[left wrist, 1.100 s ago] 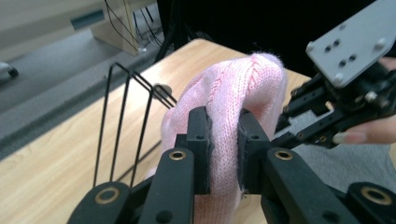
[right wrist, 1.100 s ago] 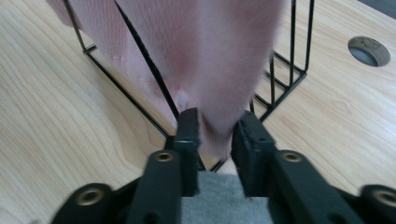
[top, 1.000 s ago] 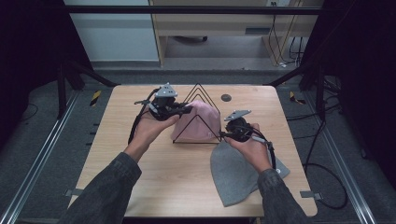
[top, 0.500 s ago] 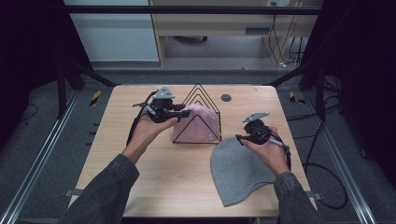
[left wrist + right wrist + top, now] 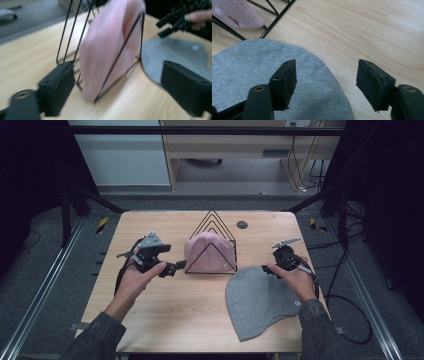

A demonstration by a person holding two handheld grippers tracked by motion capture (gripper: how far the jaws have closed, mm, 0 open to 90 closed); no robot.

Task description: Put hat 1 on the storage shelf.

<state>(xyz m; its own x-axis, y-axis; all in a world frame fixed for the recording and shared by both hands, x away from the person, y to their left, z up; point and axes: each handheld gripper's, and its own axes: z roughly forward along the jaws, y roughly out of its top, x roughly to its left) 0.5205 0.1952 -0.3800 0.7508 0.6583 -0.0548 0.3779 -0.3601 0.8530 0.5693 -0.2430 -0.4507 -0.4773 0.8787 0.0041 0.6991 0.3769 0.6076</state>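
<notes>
A pink knit hat (image 5: 209, 253) stands upright in a black wire rack (image 5: 214, 218) at the middle of the wooden table (image 5: 165, 315). My left gripper (image 5: 173, 267) sits just left of the rack, and its jaws have just been opening. In the left gripper view the left gripper (image 5: 118, 75) is open, with the pink hat (image 5: 107, 50) just ahead of the jaws and untouched. A grey hat (image 5: 255, 297) lies flat at the right. My right gripper (image 5: 268, 270) hovers over its upper edge; the right gripper (image 5: 327, 67) has also just been opening, above the grey hat (image 5: 249, 72), gripping nothing.
A small dark round disc (image 5: 242, 224) lies behind the rack near the table's far edge. Cables trail from both grippers, the right one off the table's right side (image 5: 345, 320). Black frame bars (image 5: 75, 200) flank the table.
The left gripper let go of the pink hat, opened and pulled back to the left and toward the person. The right gripper moved right, away from the rack to the grey hat, and opened wider.
</notes>
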